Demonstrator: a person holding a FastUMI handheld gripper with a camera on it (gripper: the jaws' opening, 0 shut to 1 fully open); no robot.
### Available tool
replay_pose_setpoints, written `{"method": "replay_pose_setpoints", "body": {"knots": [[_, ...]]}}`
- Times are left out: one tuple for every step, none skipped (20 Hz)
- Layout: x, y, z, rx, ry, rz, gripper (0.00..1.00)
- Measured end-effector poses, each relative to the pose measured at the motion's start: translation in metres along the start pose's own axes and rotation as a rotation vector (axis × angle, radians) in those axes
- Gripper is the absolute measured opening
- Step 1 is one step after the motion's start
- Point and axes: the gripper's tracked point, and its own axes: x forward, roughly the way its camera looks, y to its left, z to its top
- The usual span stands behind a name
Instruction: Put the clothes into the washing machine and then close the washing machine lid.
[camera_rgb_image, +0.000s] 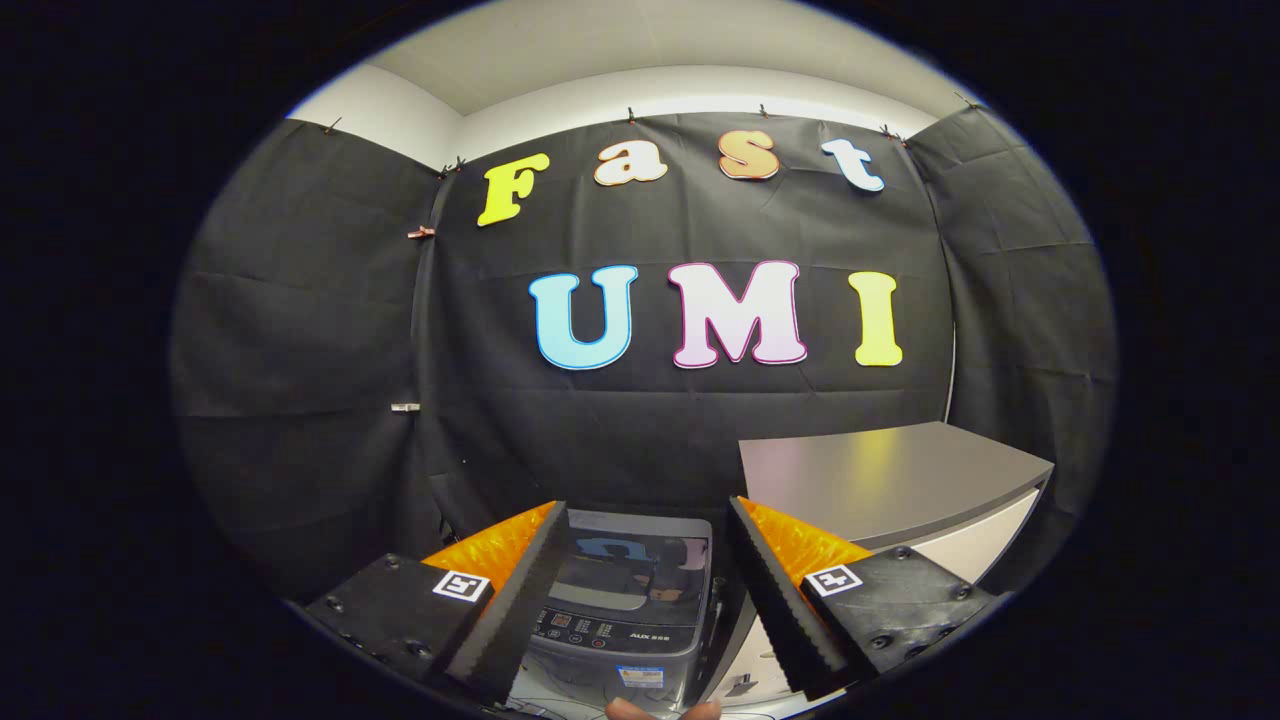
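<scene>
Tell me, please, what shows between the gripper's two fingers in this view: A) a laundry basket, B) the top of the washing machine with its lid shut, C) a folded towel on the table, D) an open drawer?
B: the washing machine, its glossy lid down above the control panel, sits beyond the open, empty gripper, with the grey table beside it.
</scene>
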Motion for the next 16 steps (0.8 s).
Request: {"method": "replay_pose_setpoints", "body": {"knots": [[-0.0003,0.0003,-0.0007,0.000,-0.001,0.001,0.99],[0.0006,0.0004,-0.0004,-0.001,-0.001,0.001,0.99],[0.0005,-0.0007,-0.0006,-0.003,-0.002,0.000,0.99],[0.0007,-0.0015,-0.0007,-0.003,-0.001,-0.001,0.99],[0.0004,-0.0005,-0.0008,-0.001,-0.001,0.000,0.99],[0.0008,-0.0008,-0.0013,0.002,0.000,-0.001,0.99],[0.0006,-0.0017,-0.0015,0.003,0.001,-0.002,0.99],[0.0005,-0.0009,-0.0018,0.005,0.002,-0.001,0.99],[0.0004,-0.0007,-0.0022,0.004,0.002,-0.001,0.99],[0.0000,-0.0002,-0.0018,0.002,0.002,0.000,0.99],[0.0007,-0.0010,-0.0023,0.000,0.002,0.000,0.99],[0.0012,-0.0010,-0.0025,-0.001,0.001,0.000,0.99],[0.0001,-0.0008,-0.0022,0.000,0.001,0.000,0.99],[0.0000,-0.0005,-0.0024,0.001,0.002,0.000,0.99],[0.0008,-0.0014,-0.0022,0.002,0.002,0.001,0.99],[0.0021,-0.0012,-0.0029,0.002,0.003,0.001,0.99]]}}
